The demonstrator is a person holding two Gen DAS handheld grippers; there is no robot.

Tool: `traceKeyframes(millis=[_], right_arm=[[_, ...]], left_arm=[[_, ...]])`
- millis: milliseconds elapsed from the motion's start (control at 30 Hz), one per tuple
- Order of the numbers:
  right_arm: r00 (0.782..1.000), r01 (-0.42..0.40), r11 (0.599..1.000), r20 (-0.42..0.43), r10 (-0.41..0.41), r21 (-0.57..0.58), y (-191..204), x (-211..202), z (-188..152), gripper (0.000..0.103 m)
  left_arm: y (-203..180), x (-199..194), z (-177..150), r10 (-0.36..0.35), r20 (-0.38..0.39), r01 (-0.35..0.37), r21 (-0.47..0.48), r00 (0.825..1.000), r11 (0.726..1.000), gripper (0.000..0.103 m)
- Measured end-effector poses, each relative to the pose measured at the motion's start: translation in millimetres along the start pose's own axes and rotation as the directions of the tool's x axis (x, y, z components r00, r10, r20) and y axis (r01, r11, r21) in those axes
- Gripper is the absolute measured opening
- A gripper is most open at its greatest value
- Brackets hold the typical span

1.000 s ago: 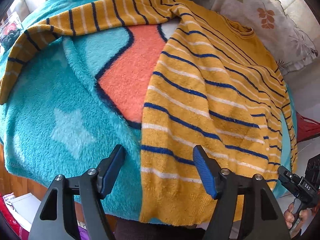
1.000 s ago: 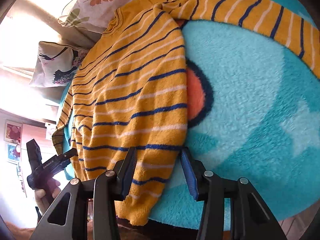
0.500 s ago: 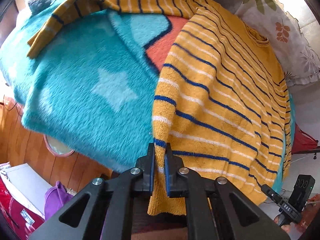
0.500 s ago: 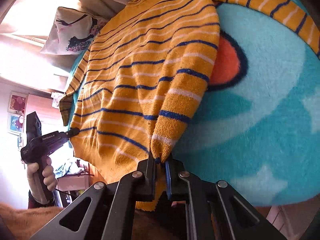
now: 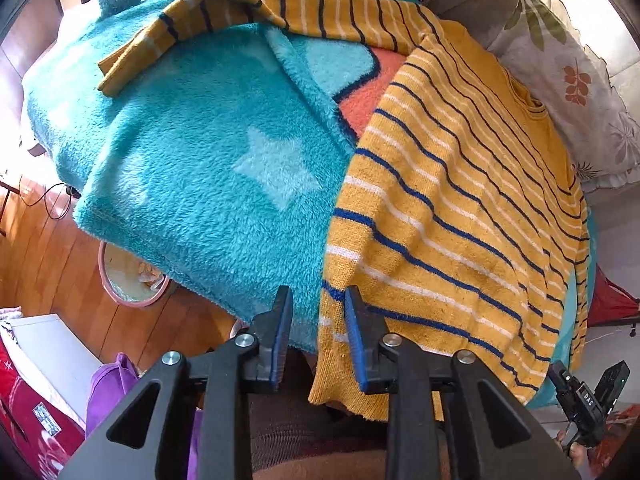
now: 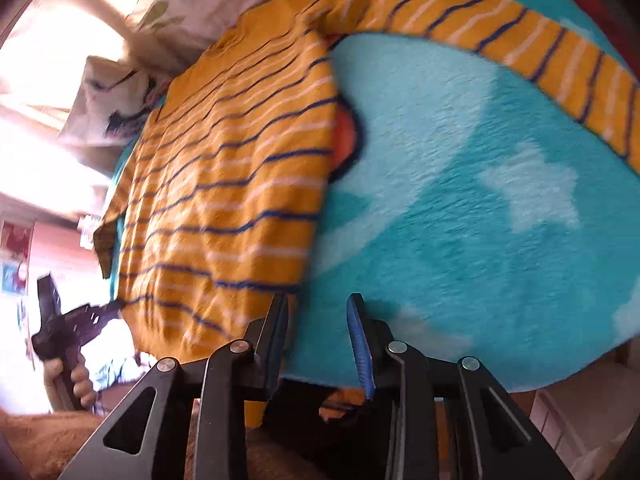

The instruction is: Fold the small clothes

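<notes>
Both grippers, left gripper [image 5: 316,334] and right gripper [image 6: 318,340], having just clenched the striped sweater [image 5: 460,208] hem, now have jaws opening and released, leaving it at the teal blanket's [image 5: 192,152] near edge, refolding pending.

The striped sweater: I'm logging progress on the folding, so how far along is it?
Done: one side of the yellow striped sweater is folded inward, leaving a straight edge on the teal blanket.
In hand: nothing; the left gripper and right gripper are opening, gripping nothing.
Left: the outstretched sleeve and the final folds.
</notes>
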State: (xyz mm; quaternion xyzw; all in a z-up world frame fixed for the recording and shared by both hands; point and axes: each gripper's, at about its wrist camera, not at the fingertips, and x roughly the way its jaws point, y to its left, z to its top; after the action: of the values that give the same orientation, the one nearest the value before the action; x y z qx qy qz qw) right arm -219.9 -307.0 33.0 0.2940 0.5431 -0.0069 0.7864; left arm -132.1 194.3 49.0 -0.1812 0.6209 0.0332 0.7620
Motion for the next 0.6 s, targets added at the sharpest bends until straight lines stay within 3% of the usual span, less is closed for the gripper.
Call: traceKeyframes(millis=[100,200,233,333,500,567,600], right_arm=[[0.99,0.044,0.983,0.123,-0.067,0.179,-51.0,-21.9,13.0,0.033],[0.965,0.088,0.944,0.208,-0.16,0.317,-88.6,-38.9,23.9,0.035],[0.957,0.089,0.927,0.227,-0.181,0.365,-100.6,-42.6,28.3,0.045],[0.94,-0.052,0.869,0.317,-0.123,0.492,-135.6,-48.8,40.3,0.049],[0.896,-0.194,0.788,0.432,-0.1,0.584,-161.0,-44.7,66.4,0.05],[0.895,-0.201,0.775,0.434,-0.104,0.599,-165.3,-44.0,76.5,0.047],[0.9,-0.19,0.771,0.422,-0.111,0.608,-168.8,-44.5,81.8,0.033]], left_arm=[[-4.2,-10.5,8.7,0.015,0.032,-0.015,0.016,0.999,1.0,0.025],[-26.3,-19.3,17.8,-0.013,0.06,0.011,0.033,0.998,0.999,0.026],[-33.1,-22.5,20.4,-0.024,0.07,0.021,0.045,0.997,0.999,0.028],[-58.9,-30.3,29.1,-0.056,0.095,0.047,0.09,0.994,0.995,0.037],[-92.0,-31.1,34.8,-0.07,0.091,0.056,0.152,0.993,0.987,0.037],[-96.6,-32.0,35.5,-0.067,0.09,0.052,0.158,0.994,0.986,0.038],[-97.4,-33.1,36.0,-0.064,0.09,0.049,0.159,0.994,0.986,0.038]])
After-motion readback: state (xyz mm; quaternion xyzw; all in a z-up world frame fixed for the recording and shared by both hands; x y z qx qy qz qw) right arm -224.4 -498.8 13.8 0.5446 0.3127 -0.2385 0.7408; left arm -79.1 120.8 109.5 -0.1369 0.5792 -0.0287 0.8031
